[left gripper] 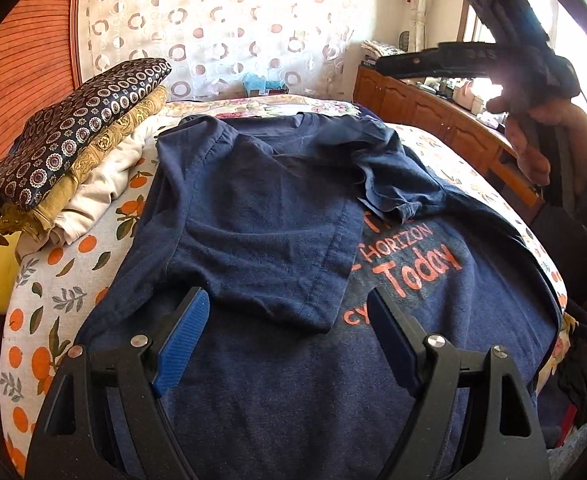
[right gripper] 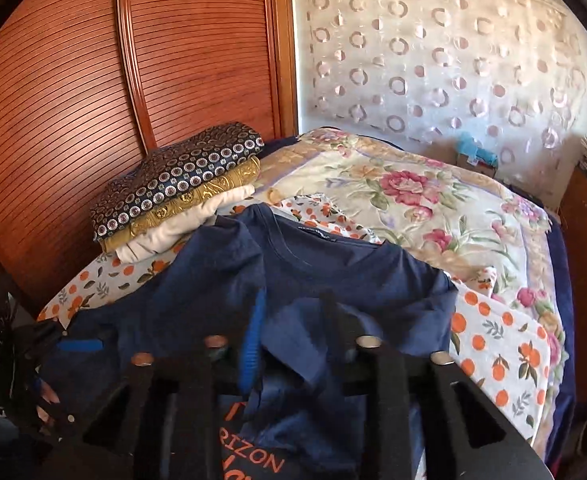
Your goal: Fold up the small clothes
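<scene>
A navy T-shirt (left gripper: 261, 216) with orange lettering is spread front-up on the bed, collar toward 12 o'clock. The 9 o'clock side has been folded inward over the chest, partly covering the print. The 3 o'clock sleeve (left gripper: 385, 184) lies crumpled across the shoulder area.

The navy cotton T-shirt (left gripper: 253, 216) has orange lettering (left gripper: 409, 264) partly hidden under its folded flap; the right gripper (right gripper: 293, 320) is motion-blurred, its grip unclear.
</scene>
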The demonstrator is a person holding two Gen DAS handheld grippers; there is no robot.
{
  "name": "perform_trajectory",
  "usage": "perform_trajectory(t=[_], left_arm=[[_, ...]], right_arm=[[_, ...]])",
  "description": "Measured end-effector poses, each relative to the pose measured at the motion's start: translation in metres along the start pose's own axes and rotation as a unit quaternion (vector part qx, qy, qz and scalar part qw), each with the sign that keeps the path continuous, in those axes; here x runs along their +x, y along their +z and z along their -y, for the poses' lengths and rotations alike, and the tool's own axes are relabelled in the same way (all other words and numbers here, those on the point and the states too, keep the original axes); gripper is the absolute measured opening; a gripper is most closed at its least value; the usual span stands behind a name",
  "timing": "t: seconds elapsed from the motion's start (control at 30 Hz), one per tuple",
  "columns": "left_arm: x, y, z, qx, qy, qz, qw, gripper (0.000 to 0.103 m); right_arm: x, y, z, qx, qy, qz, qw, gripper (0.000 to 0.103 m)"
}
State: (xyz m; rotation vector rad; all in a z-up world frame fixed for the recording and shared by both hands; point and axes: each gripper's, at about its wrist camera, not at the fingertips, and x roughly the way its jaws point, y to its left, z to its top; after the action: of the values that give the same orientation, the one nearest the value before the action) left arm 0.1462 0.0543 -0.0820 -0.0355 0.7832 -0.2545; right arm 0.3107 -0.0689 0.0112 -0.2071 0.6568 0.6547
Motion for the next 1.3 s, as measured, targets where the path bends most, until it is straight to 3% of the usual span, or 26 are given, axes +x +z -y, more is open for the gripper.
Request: perform_trajectory(t=[0.23, 0.33, 0.5, 0.93, 1.17, 1.3], left_arm=[[0.003, 0.012, -0.002, 0.01, 0.002, 0.006, 0.9999, 0.082], [0.011, 0.025, -0.011, 0.01, 0.006, 0.001, 0.9999, 0.082], [0.024, 0.051, -0.025, 0.017, 0.017, -0.002, 0.9997, 0.082], [0.075, 0.117, -0.072, 0.01, 0.052, -0.019, 0.9984, 0.082], [0.101, 0.146, -0.083, 0.007, 0.052, -0.032, 0.9981, 0.079], [0.12, 0.158, -0.086, 0.016, 0.07, -0.047, 0.9963, 0.078]], right_arm=[[-0.001, -0.02, 0.049, 0.051, -0.098, -0.011, 0.994, 0.052], [0.009, -0.032, 0.07, 0.072, -0.116, -0.027, 0.99, 0.052], [0.045, -0.04, 0.101, 0.103, -0.101, -0.061, 0.988, 0.052], [0.141, -0.002, 0.154, 0.098, -0.059, -0.086, 0.99, 0.052], [0.147, -0.01, 0.174, 0.093, -0.028, -0.068, 0.993, 0.052], [0.148, -0.01, 0.176, 0.094, -0.037, -0.061, 0.993, 0.052]])
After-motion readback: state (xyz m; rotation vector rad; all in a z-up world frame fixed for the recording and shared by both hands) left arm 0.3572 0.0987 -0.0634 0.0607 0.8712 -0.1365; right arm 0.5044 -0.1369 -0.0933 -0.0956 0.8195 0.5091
